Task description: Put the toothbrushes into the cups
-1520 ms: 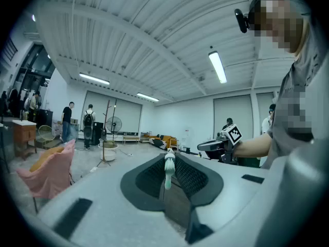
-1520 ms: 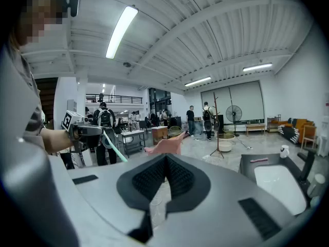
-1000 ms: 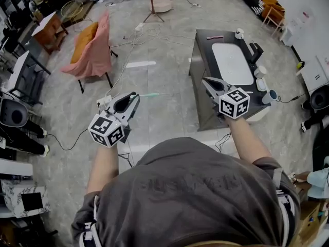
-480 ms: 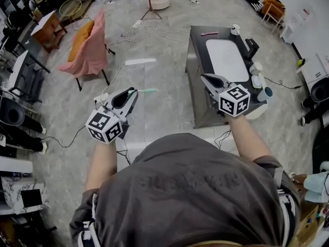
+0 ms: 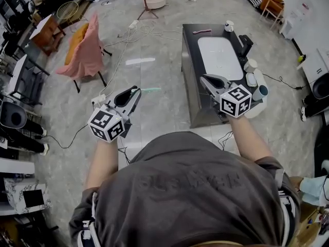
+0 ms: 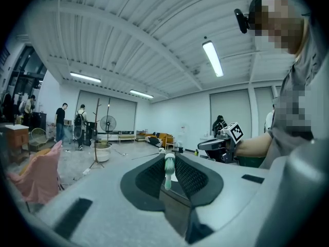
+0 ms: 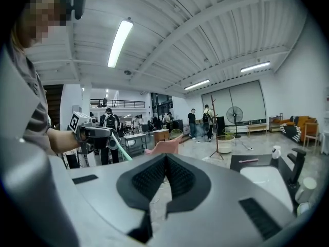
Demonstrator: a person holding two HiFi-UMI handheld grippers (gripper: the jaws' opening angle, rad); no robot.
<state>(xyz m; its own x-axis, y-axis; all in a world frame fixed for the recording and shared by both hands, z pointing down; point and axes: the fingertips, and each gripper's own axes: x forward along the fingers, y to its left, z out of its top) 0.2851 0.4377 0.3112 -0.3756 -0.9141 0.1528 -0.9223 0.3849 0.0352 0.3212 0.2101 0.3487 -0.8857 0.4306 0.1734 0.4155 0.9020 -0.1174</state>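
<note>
above the grey floor point(image 5: 159, 112), level left gripper point(image 5: 135, 90) clamps green toothbrush point(image 5: 150, 90); right gripper point(image 5: 204, 78) jaws together

Bare floor point(image 5: 159, 115) lies open between the left tongs point(image 5: 134, 91), their toothbrush point(image 5: 149, 90) jutting ahead, and the tabletop point(image 5: 189, 60). Only cables point(image 5: 119, 66) cross it farther off. A draped chair point(image 5: 85, 50) stands well left. The tabletop's left strip is bare. Cups point(image 5: 250, 66) and a black stand point(image 5: 243, 44) crowd its right edge beside the tray point(image 5: 218, 58).
</note>
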